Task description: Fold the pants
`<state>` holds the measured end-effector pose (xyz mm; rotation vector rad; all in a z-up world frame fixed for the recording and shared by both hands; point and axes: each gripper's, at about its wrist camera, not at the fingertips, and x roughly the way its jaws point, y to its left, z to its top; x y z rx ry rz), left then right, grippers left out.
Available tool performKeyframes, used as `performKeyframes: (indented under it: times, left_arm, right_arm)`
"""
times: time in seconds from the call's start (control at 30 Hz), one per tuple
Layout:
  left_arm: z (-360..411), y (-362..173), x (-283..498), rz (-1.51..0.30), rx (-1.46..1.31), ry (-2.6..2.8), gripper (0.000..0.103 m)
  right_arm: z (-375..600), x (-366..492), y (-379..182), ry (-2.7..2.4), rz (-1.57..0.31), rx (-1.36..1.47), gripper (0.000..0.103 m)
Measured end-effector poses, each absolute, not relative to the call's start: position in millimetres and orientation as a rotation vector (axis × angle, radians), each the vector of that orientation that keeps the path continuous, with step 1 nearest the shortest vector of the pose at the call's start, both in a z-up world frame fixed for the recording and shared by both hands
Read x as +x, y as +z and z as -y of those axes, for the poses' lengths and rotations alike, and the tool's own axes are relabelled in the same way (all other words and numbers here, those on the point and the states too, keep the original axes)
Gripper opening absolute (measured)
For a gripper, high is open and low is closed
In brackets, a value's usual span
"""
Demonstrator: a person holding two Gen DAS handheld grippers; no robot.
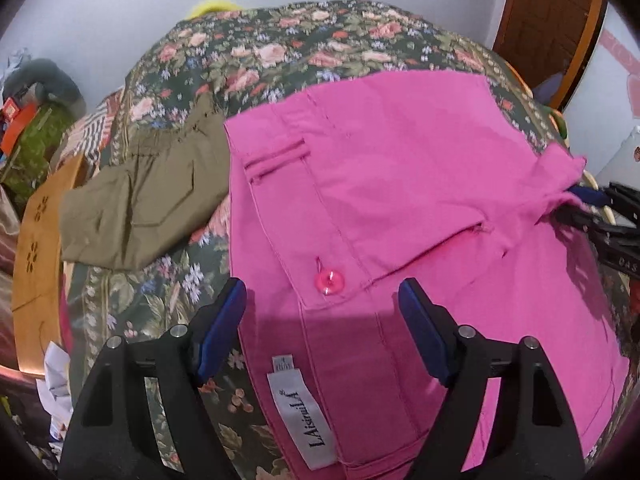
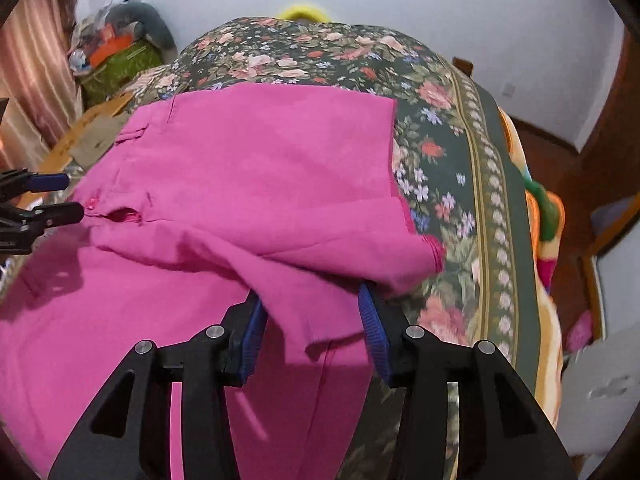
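Both grippers are working pink pants (image 1: pixel 400 168) mid-frame: left gripper (image 1: pixel 322 312) is hovering spread; right gripper (image 2: pixel 312 312) is spread around a fold.

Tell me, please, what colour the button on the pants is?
Pink, translucent, matching the pants; the button shows best in the left wrist view.

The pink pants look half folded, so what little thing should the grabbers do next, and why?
Probably draw the right gripper back, clear of the cloth. The pink pants already lie doubled over on the flowery bedspread, and both grippers look open, the left gripper near the pink button. A loose flap rests between the right fingers, so then smooth it flat.
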<state>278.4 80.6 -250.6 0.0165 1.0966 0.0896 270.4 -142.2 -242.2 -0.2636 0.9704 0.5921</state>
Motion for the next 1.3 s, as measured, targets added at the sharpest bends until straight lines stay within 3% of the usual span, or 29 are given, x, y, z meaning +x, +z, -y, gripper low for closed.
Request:
performKeyframes:
  times: [0.07,0.1,0.13,0.17,0.6,0.9,1.23,1.3]
  left_arm:
    - [-81.0,-255.0,274.8,-1.106,0.024,0.094,0.079]
    - [-81.6,-256.7,273.2,-1.110,0.027,0.094,0.080]
    - [-82.2,-259.3,271.2,-1.116,0.027,0.094,0.080]
    - [-82.0,-261.2,269.9,-1.121,0.029,0.094,0.080]
    - [-79.0,-268.4,269.1,-1.110,0.123,0.112,0.084]
    - [-79.9,-270.8,271.9,-1.097,0.137,0.113,0.087]
    - [-88.2,-220.4,276.1,-0.967,0.088,0.120,0.085]
    - [-84.2,-226.2,286.7,-0.985,0.094,0.117,0.085]
  right_arm:
    - [141.5,272.9,-244.6,0.598,-0.985,-0.300,0.041]
    - [143.2,271.1,-243.8,0.600,-0.974,-0.303,0.035]
    - [145.7,269.9,-241.5,0.601,-0.967,-0.300,0.026]
    - [148.1,269.2,-240.3,0.594,-0.968,-0.293,0.005]
    - [161.9,282.7,-191.7,0.718,-0.995,-0.055,0.004]
    - [169.5,335.4,-253.2,0.551,-1.139,0.006,0.004]
    - [176.8,283.7,-176.8,0.609,-0.899,-0.019,0.006]
    - [161.9,281.0,-179.6,0.653,-0.911,-0.035,0.013]
